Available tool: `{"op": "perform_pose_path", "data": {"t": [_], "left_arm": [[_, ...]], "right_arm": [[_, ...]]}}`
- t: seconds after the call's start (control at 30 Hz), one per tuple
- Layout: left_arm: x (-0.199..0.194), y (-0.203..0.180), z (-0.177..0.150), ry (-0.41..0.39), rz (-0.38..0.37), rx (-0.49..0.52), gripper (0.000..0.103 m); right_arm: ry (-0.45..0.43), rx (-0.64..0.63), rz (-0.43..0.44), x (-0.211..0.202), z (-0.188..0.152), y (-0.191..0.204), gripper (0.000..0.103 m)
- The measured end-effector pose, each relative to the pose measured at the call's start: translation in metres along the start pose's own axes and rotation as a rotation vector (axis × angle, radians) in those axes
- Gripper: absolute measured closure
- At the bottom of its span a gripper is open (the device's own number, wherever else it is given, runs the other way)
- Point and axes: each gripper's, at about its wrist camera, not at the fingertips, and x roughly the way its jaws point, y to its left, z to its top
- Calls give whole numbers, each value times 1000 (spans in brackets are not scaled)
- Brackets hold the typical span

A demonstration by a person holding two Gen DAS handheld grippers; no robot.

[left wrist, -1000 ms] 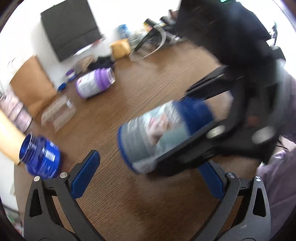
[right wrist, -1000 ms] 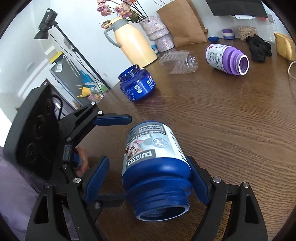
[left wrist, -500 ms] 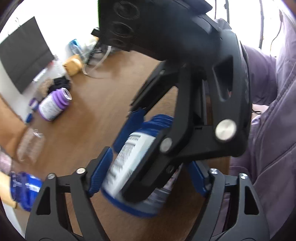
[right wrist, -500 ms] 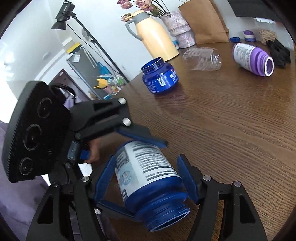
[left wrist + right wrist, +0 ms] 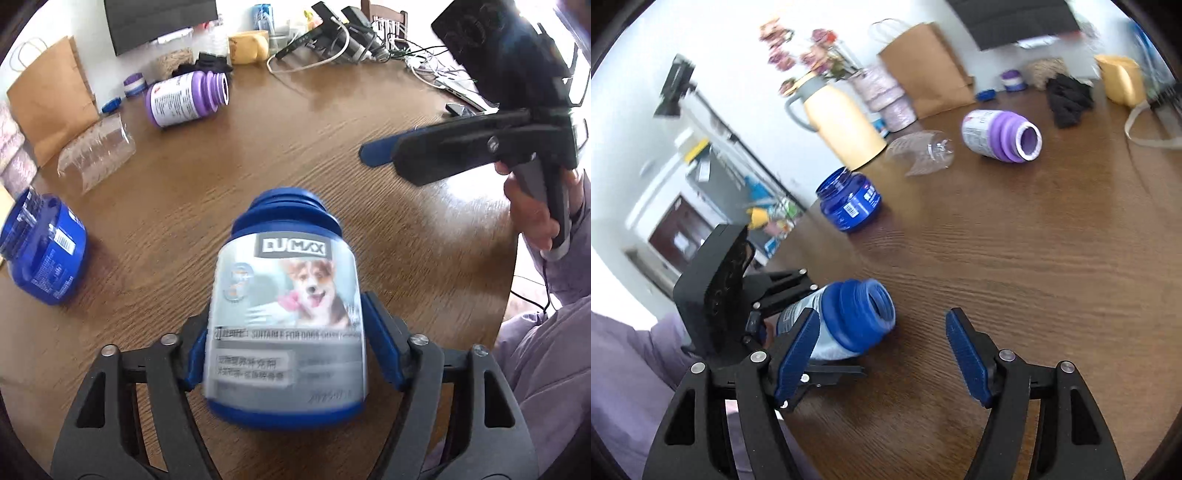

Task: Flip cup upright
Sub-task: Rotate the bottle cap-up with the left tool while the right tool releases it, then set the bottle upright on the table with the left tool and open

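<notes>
On the round brown wooden table [image 5: 332,122], near the edge closest to us, we are holding the blue plastic jar with the grey dog-picture label [image 5: 286,325] in our left gripper [image 5: 286,354], blue pads clamped on both sides of the lower body near its base. The jar's long axis is running forward along the fingers, open threaded mouth pointing away from the left camera; from the right wrist view it is looking tipped, mouth [image 5: 881,304] facing sideways-up, so not upright yet by our judgement. Whether its base is touching the wood we cannot tell. Our right gripper [image 5: 882,354] is spread wide and gripping nothing, sitting just beside the jar, its left pad in front of the jar body. So the left hand is the one doing the turn: we are judging the next move as rotating that wrist until the mouth faces up, then setting the base down. The other jars are lying well apart.
</notes>
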Motion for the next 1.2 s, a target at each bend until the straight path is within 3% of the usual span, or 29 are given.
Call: {"op": "perform_pose_path", "data": {"t": [0.17, 0.23, 0.4, 0.47, 0.53, 0.6, 0.8, 0.93, 1.07, 1.13, 1.2], "left_arm": [[-14, -6, -5, -53, -30, -36, 43], [-16, -10, -2, -88, 1, -39, 43], [-31, -10, 6, -226, 25, -84, 43], [-32, -12, 10, -266, -18, -105, 43], [-31, -17, 12, -279, -38, -83, 43], [-29, -23, 12, -269, -41, -57, 43], [-13, -14, 11, -183, -55, -90, 36], [-21, 2, 9, -193, -9, -127, 19], [-33, 39, 14, -225, 138, -265, 5], [-32, 56, 22, -220, 305, -348, 4], [-30, 69, 27, -214, 424, -406, 4]], "right_arm": [[27, 74, 45, 14, -5, 0, 28], [41, 136, 70, 18, -8, -3, 28], [19, 396, 265, 27, -15, -22, 21], [9, 462, 352, 32, -15, -24, 21], [25, 469, 358, 37, -11, -19, 21], [17, 454, 346, 36, -8, -13, 34], [44, 381, 179, 37, -3, -5, 34], [9, 270, -21, 26, 15, 1, 34], [-39, -6, -444, 22, 46, 20, 34], [-29, -72, -548, 31, 61, 19, 34], [-28, -125, -623, 40, 77, 13, 34]]}}
